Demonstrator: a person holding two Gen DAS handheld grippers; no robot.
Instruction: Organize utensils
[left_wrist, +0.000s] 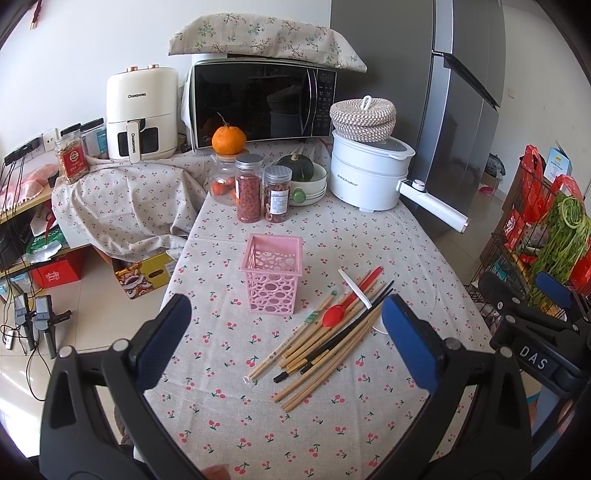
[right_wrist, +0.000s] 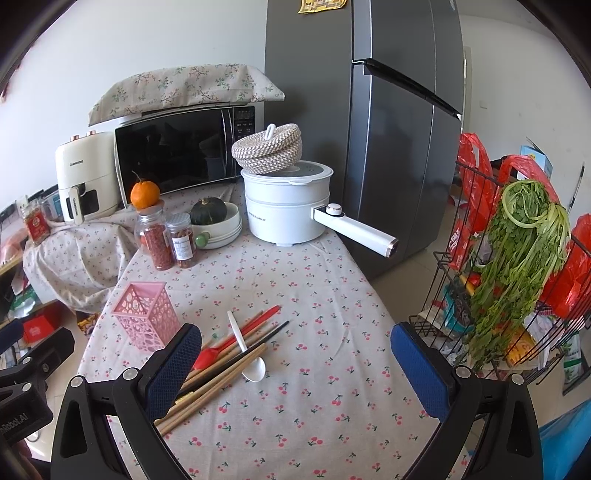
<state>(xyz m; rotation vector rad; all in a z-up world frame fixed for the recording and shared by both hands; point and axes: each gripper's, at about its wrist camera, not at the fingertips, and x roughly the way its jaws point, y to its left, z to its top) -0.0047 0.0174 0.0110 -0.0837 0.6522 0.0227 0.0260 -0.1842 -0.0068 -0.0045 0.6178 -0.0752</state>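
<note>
Blue-padded and spread wide with nothing between its fingers, the left claw hovers above the cherry-print tabletop. Ahead of it lies a loose heap of bamboo chopsticks, with a black chopstick slanting across them, a red spoon on top and a white spoon crossing the far end. Just beyond the heap, to the left, a pink openwork holder stands upright and apart from the utensils. The right claw is likewise spread and grips nothing; its left finger hangs over the near end of the chopstick heap, and the white spoon's bowl rests on the cloth between its fingers. Farther back on the tabletop stand two jars of dried red fruit, an orange perched on a glass jar, a white electric pot topped by a woven basket, and a microwave. At the right edge a wire rack holds leafy greens.
</note>
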